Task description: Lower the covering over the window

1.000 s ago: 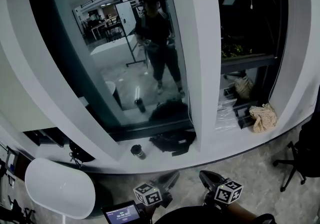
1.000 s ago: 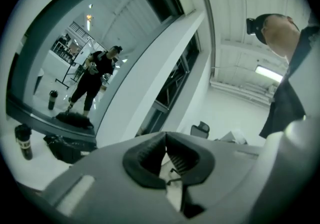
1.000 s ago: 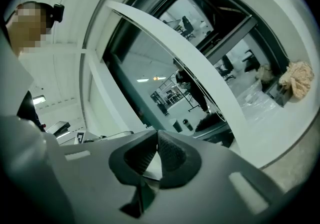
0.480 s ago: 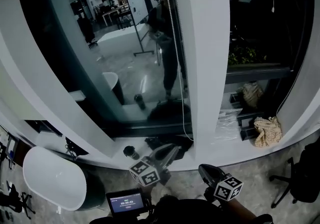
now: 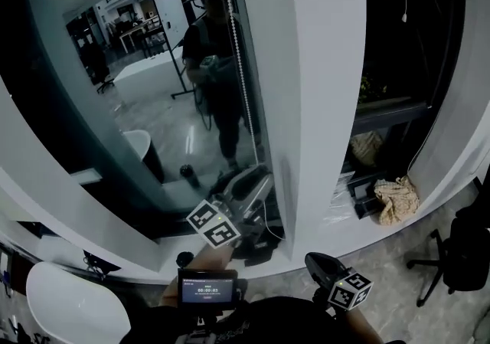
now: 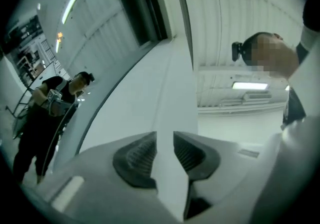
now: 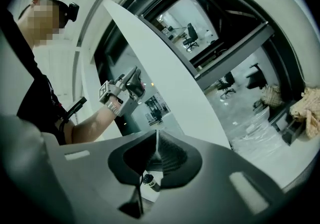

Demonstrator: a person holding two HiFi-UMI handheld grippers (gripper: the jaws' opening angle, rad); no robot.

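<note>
Left gripper (image 5: 256, 180), held up at the window (image 5: 145, 105), has its ribbed dark pads slightly apart; they have just been opening, and nothing is between them. A thin bead chain (image 5: 239, 67) hangs vertically down the pane's right edge, beside a smooth white pillar (image 5: 321, 90), just above the jaw tips. No covering shows over the glossy glass. Right gripper (image 5: 315, 261) sits low, farther off, pads together, empty.

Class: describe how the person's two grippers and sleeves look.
The left gripper and right gripper are grey with dark ribbed pads, each carrying a cube of black-and-white square markers. The sleeve is black and short. The left's jaws, empty, have just been opening.
</note>
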